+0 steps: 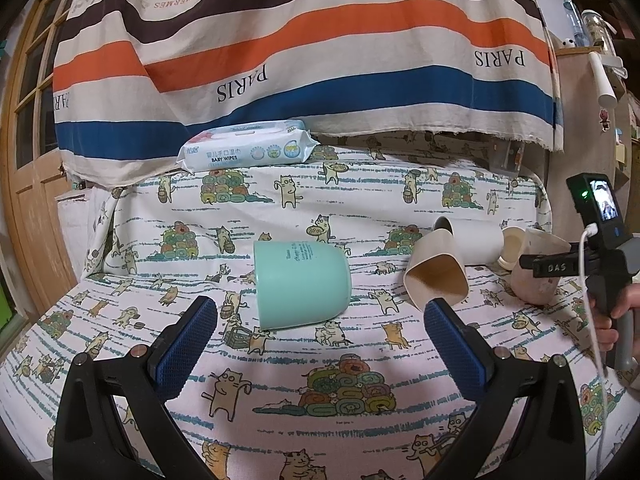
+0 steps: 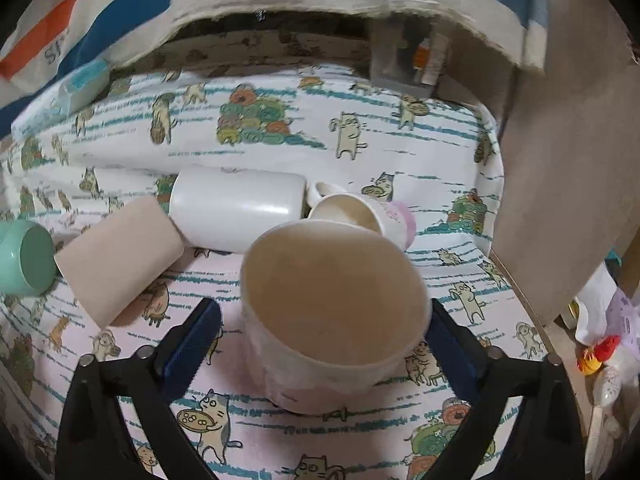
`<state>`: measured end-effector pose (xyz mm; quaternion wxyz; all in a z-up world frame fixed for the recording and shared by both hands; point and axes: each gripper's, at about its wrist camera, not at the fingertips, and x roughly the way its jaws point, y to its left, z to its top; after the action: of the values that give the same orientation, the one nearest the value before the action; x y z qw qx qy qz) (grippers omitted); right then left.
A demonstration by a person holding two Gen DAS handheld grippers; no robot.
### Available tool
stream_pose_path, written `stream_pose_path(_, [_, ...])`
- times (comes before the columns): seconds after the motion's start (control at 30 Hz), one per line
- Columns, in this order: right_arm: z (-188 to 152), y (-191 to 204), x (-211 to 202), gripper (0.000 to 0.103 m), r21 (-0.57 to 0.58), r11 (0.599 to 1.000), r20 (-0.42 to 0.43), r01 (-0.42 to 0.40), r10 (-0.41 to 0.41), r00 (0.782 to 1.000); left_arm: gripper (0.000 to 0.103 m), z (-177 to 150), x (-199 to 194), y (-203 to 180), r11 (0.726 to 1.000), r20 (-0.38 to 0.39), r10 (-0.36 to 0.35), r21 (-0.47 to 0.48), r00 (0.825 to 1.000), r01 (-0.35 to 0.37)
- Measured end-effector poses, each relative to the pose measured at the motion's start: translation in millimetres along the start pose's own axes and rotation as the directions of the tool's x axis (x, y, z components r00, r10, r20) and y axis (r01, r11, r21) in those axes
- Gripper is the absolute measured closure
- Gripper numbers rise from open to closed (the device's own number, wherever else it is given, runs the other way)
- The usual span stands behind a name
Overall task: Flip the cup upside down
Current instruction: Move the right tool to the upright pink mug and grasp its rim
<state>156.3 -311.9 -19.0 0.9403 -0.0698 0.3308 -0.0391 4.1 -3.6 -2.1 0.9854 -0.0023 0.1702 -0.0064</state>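
A pale pink-white cup [image 2: 336, 316] stands upright on the cat-print cloth, mouth up, between the jaws of my open right gripper [image 2: 322, 320]; the pads stand beside its walls without clear contact. This cup also shows in the left wrist view [image 1: 538, 268], at the far right behind the right gripper's body. A mint green cup [image 1: 302, 284] lies on its side just ahead of my open, empty left gripper [image 1: 320, 312]; it shows at the left edge of the right wrist view [image 2: 24, 258].
A beige square cup [image 1: 436, 274], a white cylinder cup [image 2: 236, 210] and a small pink-rimmed mug [image 2: 368, 212] lie on their sides nearby. A baby wipes pack [image 1: 248, 150] sits at the back. A striped cloth [image 1: 304, 40] hangs behind. A board [image 2: 560, 180] stands at the right.
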Motion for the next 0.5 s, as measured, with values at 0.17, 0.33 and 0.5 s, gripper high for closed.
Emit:
stream_pose_path(0.17, [0.7, -3.1, -3.8, 0.015, 0.016, 1.000, 0.009, -0.008, 0.008, 1.000, 0.000, 0.2, 0.1, 0.0, 1.000, 0.000, 0.000, 0.001, 1.000, 0.000])
stream_pose_path(0.33, [-0.3, -6.4, -14.4, 0.017, 0.060, 0.997, 0.001, -0.052, 0.052, 0.999, 0.000, 0.1, 0.0, -0.1, 1.000, -0.001, 0.000, 0.001, 1.000, 0.000])
stream_pose_path(0.5, [-3.2, 13.0, -42.0, 0.017, 0.023, 0.994, 0.045, -0.104, 0.103, 0.994, 0.000, 0.1, 0.0, 0.0, 1.000, 0.000, 0.001, 0.000, 1.000, -0.001])
